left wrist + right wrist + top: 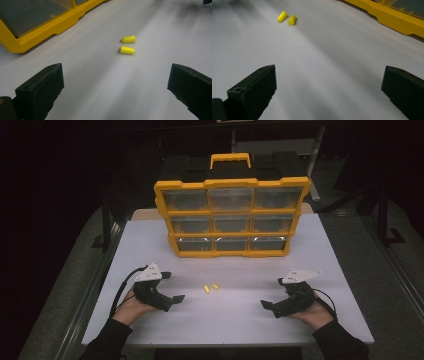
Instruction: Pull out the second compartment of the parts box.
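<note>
The left gripper (169, 289) rests low over the white table (230, 320), held in the person's left hand (131, 306), its two black jaws spread wide with nothing between them. In the left gripper view those jaws stand far apart at the bottom corners, and bare table lies in the gap. The right gripper (272, 295) sits opposite in the right hand (315, 312), likewise spread wide and holding nothing; the right gripper view shows the same open gap over bare table.

Between the two grippers, well apart from each, lie two yellow earplugs (210, 287) just beside one another on the table. The high view gives them as small yellow dots. The left gripper view shows their shape: short rounded cones lying on their sides, nearly parallel, close together but apart (127, 45). The right gripper view catches them farther off, near its top left (287, 18).

Beyond the earplugs stands a yellow organizer case (231, 217) with three rows of three clear drawers and a handle on top, seen whole in the high view. Each gripper view catches a piece of its yellow lower frame.
</note>
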The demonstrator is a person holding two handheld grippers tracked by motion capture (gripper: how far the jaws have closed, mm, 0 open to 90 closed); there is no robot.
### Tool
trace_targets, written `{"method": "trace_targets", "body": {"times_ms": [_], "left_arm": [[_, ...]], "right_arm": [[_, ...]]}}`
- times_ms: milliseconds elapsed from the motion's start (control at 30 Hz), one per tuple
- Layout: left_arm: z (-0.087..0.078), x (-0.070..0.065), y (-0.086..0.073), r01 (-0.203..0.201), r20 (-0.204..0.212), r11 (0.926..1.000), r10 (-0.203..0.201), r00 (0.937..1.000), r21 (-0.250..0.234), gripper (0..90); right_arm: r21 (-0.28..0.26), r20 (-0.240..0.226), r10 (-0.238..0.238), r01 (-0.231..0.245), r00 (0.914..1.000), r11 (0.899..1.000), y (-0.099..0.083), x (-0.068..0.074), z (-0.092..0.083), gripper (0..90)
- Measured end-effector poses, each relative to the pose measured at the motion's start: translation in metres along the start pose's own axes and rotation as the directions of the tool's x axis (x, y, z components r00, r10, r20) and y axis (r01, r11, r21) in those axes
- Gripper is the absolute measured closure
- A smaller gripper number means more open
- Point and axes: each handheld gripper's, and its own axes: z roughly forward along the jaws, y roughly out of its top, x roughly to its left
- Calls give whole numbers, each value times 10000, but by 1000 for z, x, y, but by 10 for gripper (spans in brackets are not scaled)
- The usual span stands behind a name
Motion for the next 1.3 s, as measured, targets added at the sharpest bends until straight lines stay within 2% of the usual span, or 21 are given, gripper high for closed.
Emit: {"method": "trace_targets", "body": {"times_ms": [167,300,767,967,1300], "left_arm": [[5,0,3,34,34,10000,-34,10000,-37,2],[7,-2,8,-103,114,9999,104,9999,-99,2],[13,-2,13,-16,342,9998,23,9994,-212,2],[17,-3,17,-119,443,9995,132,9989,-283,2],[22,-3,22,-30,609,9991,56,9981,-418,2]], "right_arm": [[-24,-13,34,-34,10000,10000,0,0,0,0],[-43,7,6,-6,10000,10000,1,0,0,0],[-145,-109,37,-39,9999,9999,1,0,1,0],[-213,-80,47,-48,10000,9998,2,-1,0,0],[-269,-112,66,-69,9999,9996,1,-1,0,0]]}}
